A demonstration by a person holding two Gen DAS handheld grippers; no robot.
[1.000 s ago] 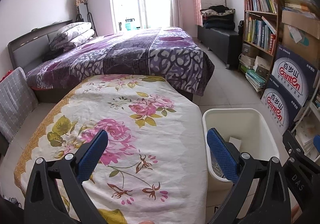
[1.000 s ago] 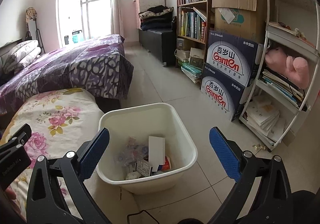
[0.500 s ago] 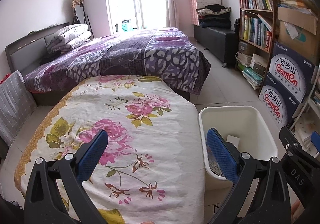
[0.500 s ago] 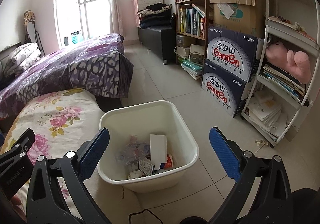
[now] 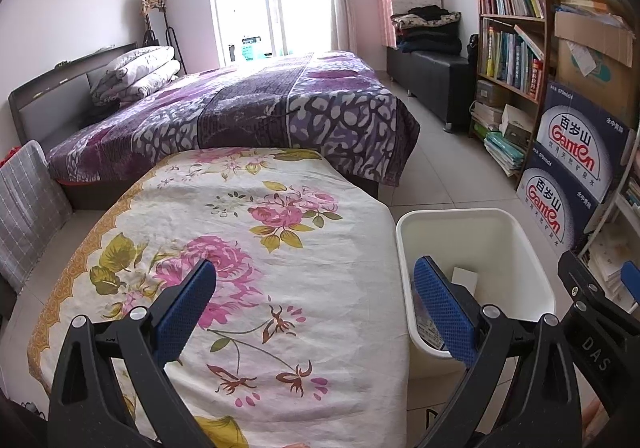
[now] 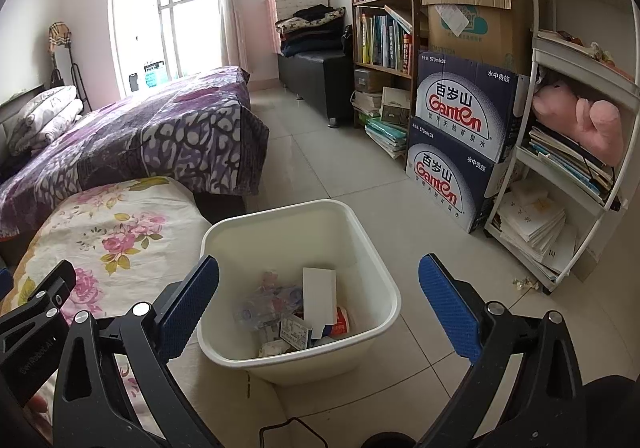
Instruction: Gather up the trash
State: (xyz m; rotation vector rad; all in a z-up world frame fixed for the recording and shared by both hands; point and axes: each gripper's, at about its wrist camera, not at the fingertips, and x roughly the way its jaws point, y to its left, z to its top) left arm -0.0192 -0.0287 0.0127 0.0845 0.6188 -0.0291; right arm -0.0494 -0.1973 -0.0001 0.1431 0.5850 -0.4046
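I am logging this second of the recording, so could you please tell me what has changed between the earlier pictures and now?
Very little. Both views have shifted slightly: the white bin now sits a little lower and nearer in the right wrist view, and the flowered cloth likewise in the left. Nothing was grasped or released. The left claw and right claw stay open and empty, and the trash in the bin, including the white card, lies as before.

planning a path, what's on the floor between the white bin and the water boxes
In the right wrist view the stretch between the white bin and the water boxes is bare tile floor; nothing lies there.
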